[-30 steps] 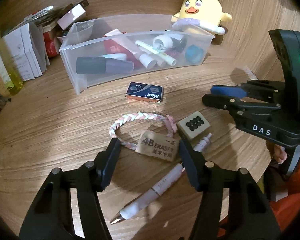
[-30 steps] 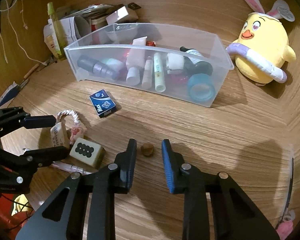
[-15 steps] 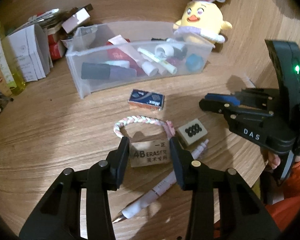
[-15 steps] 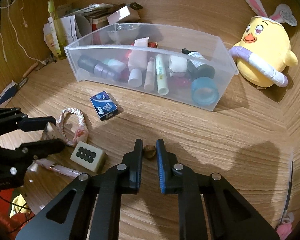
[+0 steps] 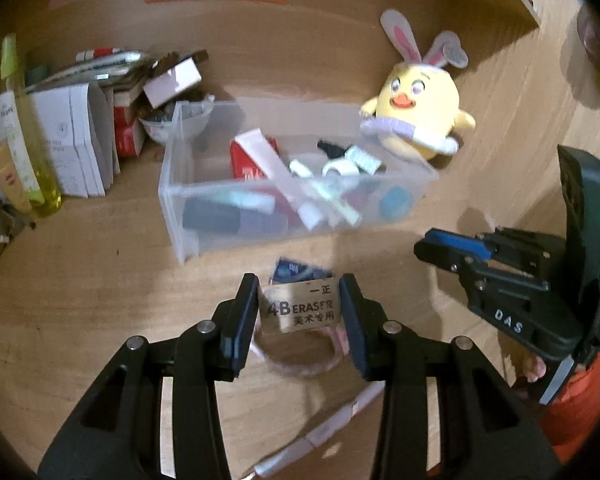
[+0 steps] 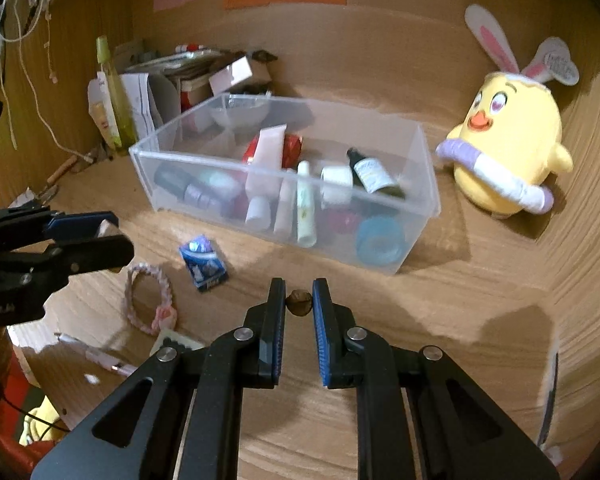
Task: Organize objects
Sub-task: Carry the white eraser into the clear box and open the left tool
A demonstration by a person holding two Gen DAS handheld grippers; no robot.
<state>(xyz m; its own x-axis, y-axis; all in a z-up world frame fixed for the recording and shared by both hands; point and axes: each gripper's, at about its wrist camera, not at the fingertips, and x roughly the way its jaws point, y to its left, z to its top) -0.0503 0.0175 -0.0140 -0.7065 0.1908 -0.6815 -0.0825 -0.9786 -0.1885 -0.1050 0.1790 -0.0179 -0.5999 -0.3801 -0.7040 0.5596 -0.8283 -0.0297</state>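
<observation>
My left gripper [image 5: 299,309] is shut on a tan eraser [image 5: 300,310] printed "4B ERASER" and holds it above the wooden desk. Under it lie a pink braided bracelet [image 5: 300,364] and a white pen [image 5: 324,432]. My right gripper [image 6: 299,302] is shut on a small brown nut-like object [image 6: 299,302], lifted off the desk. A clear plastic bin [image 6: 416,240] with tubes, bottles and tape stands beyond both grippers. In the right wrist view the left gripper [image 6: 108,236] is at the left edge, over the bracelet [image 6: 150,296].
A blue staples box [image 6: 204,262] lies in front of the bin [image 5: 180,216]. A mahjong tile [image 6: 176,342] and the pen [image 6: 104,358] lie near the desk's front edge. A yellow chick plush [image 6: 508,152] sits at the right; boxes, papers and a bottle [image 5: 24,136] crowd the back left.
The left gripper closed on the eraser and lifted it off the desk. The right gripper closed on the small brown object and raised it. Both views now look further up the back wall.
</observation>
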